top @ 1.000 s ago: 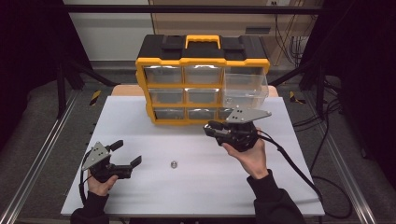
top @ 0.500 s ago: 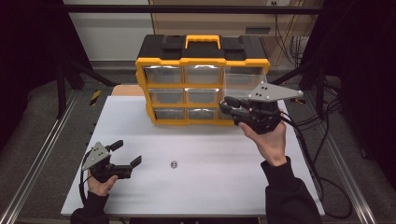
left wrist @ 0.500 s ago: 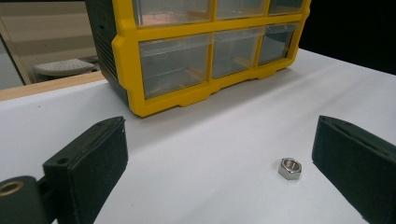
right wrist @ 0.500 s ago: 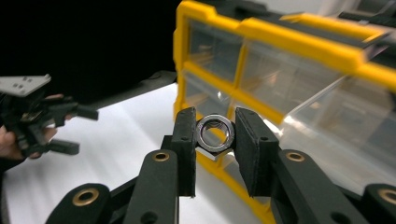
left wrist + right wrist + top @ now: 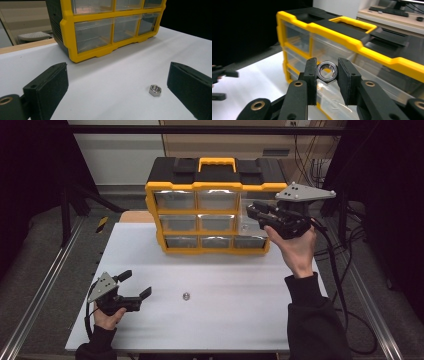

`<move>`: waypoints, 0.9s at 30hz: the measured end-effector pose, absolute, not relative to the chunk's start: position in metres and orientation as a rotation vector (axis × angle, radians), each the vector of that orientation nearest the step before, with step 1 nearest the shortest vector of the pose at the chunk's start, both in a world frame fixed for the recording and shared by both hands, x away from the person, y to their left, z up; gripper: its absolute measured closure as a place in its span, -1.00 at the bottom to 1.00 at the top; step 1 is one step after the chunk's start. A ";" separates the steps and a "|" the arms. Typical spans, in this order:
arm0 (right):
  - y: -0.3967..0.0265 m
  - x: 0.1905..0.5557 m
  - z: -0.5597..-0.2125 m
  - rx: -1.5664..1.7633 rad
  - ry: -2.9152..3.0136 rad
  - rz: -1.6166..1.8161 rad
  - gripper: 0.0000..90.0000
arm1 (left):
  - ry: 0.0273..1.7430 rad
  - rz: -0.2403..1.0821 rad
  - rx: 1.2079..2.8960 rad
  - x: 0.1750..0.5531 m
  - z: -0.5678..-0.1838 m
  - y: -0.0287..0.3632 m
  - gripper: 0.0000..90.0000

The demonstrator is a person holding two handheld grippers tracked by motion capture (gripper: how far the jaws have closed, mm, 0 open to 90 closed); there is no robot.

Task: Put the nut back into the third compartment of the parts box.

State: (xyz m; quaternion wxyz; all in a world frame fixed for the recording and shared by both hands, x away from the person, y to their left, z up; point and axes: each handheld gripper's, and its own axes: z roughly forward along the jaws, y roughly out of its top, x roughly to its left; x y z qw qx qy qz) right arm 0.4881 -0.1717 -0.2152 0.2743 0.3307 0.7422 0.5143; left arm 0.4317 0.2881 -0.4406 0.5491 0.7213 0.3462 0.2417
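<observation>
A yellow-and-black drawer organizer (image 5: 215, 185) stands at the back of the white table (image 5: 240, 320). My right gripper (image 5: 253, 212) is raised in front of its upper right drawers, shut on a large steel nut (image 5: 327, 70) pinched edge-on between both pads. One clear drawer (image 5: 248, 222) in the right column looks pulled out just below the jaws. My left gripper (image 5: 136, 284) rests at the table's front left, open and holding nothing. A small hex nut (image 5: 186, 296) lies flat on the table to its right, beside the right jaw in the left gripper view (image 5: 155, 90).
The organizer (image 5: 100, 32) has three rows of clear drawers. Black frame posts and cables stand beyond the table's right edge (image 5: 345, 270). A metal rail (image 5: 45, 285) runs along the left side. Open white surface lies between the two hands.
My right gripper has risen from table height and moved back and right, up to the organizer's upper right drawers, with the nut still in it. The left gripper has stayed put.
</observation>
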 end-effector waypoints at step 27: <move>-0.185 0.537 -0.239 1.103 2.024 1.140 0.56 | 0.822 0.574 1.709 0.432 -0.441 0.288 -0.92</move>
